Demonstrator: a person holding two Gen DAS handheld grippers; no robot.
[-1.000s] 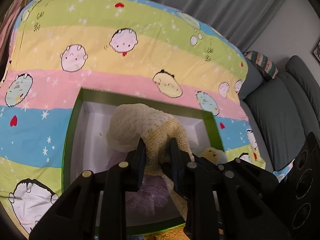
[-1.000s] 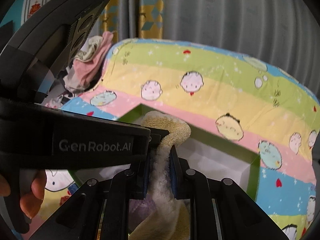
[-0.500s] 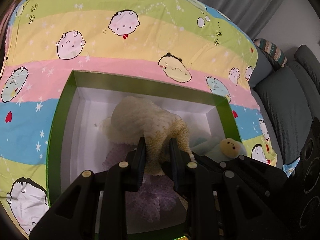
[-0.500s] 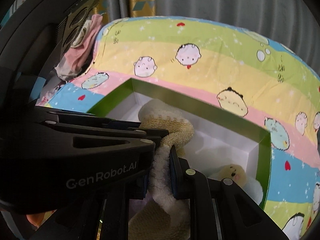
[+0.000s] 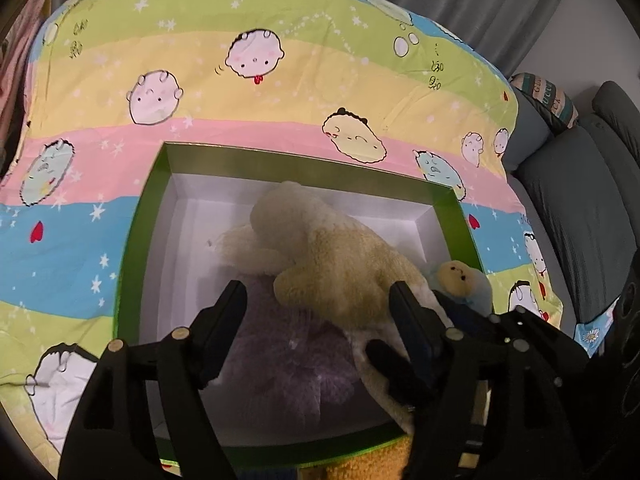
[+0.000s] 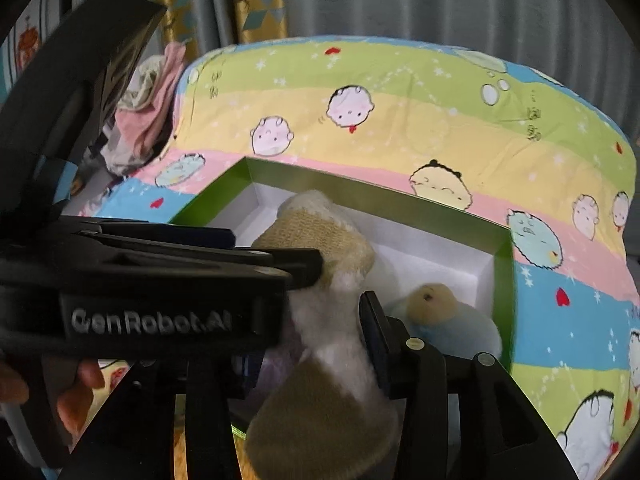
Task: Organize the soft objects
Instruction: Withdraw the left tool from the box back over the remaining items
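Left gripper (image 5: 318, 300), nearest the lens, has its black fingers spread wide, nothing pinched; the right finger (image 5: 416, 320) touches the side of the cream-and-tan fuzzy plush toy (image 5: 340, 256), the left finger hangs over the purple fluffy plush (image 5: 288, 360) w/o clear contact. Right gripper (image 6: 324, 312) sits w/ its fingers either side of the cream plush's white midsection (image 6: 328, 320); its right finger (image 6: 372, 320) lies against the fur, but the left one is hidden behind the left gripper's black body marked "GenRobot.AI" (image 6: 152, 320), so can't tell whether it pinches or just brackets it. The plush's tan lower end droops over the near edge of the green-rimmed, white-lined cardboard box (image 5: 132, 248), while the rest lies diagonally inside, head end toward the far wall, resting partly on the purple plush in the box's near-centre. Small yellow-headed, light-blue doll (image 6: 440, 312) lies in the box's right near corner, just beside the right wall. The box rests on a pastel striped bedspread w/ cartoon faces (image 5: 280, 92), toward its near edge. Beyond: grey sofa cushions (image 5: 580, 200) off the right edge, grey curtain (image 6: 400, 0) behind, heap of pink clothes (image 6: 148, 120) off the far left corner.
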